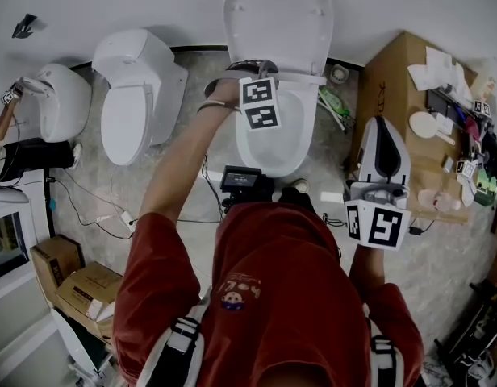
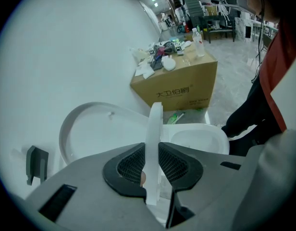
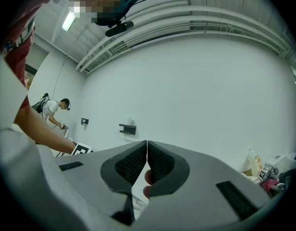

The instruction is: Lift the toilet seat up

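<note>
The toilet seat [image 2: 154,124] is seen edge-on, standing nearly upright above the rear edge of the bowl [image 2: 220,143], just in front of the raised lid [image 2: 90,134] that leans on the wall. Its rim is clamped between the narrow-set pads of the left gripper [image 2: 152,163], which reaches in from above the bowl. The right gripper [image 3: 146,150] is held off to the right of the toilet, jaws pressed together on nothing, and is aimed at the wall.

The lift is judged almost complete. The main risk is a release before the seat has tipped past its balance point: it would then fall forward and slam onto the bowl's rim. A slip is also possible, since only a thin, smooth edge is gripped. If the seat is pushed back too fast, it would knock the lid.

Behind, no room is left beyond the lid and wall. A cardboard box [image 1: 398,95] stands close at the bowl's right side and a neighbouring toilet [image 1: 135,103] at its left; open room is found upward and toward the bowl's front edge.
</note>
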Tool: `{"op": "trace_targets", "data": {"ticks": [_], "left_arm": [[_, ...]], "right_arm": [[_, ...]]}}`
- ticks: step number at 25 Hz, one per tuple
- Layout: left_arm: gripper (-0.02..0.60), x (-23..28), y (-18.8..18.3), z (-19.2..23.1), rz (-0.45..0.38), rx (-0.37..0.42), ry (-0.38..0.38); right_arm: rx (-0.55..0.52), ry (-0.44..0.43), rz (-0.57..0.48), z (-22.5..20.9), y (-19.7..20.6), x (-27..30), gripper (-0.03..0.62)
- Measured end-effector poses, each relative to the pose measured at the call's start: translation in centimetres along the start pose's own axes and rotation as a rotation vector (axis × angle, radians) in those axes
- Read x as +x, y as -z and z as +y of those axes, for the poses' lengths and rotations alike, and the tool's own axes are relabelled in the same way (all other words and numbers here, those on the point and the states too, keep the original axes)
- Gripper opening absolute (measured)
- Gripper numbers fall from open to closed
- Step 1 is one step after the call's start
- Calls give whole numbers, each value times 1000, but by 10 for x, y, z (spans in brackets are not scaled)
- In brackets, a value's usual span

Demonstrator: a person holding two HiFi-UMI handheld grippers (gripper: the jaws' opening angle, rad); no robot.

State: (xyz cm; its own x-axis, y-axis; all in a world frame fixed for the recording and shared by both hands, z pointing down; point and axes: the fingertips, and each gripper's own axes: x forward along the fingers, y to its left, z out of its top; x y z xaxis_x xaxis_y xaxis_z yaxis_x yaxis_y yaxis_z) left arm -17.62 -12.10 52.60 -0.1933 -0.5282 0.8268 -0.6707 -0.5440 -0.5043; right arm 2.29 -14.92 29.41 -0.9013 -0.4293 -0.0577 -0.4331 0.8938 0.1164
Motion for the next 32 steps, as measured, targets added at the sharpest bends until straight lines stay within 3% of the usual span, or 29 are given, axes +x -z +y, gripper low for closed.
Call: {"op": "trace_targets", "data": {"ticks": [32], "left_arm": [[87,21,2,84,-81,-8,-53]], "right_arm": [[-56,8,14,27,-3,63,14]]}}
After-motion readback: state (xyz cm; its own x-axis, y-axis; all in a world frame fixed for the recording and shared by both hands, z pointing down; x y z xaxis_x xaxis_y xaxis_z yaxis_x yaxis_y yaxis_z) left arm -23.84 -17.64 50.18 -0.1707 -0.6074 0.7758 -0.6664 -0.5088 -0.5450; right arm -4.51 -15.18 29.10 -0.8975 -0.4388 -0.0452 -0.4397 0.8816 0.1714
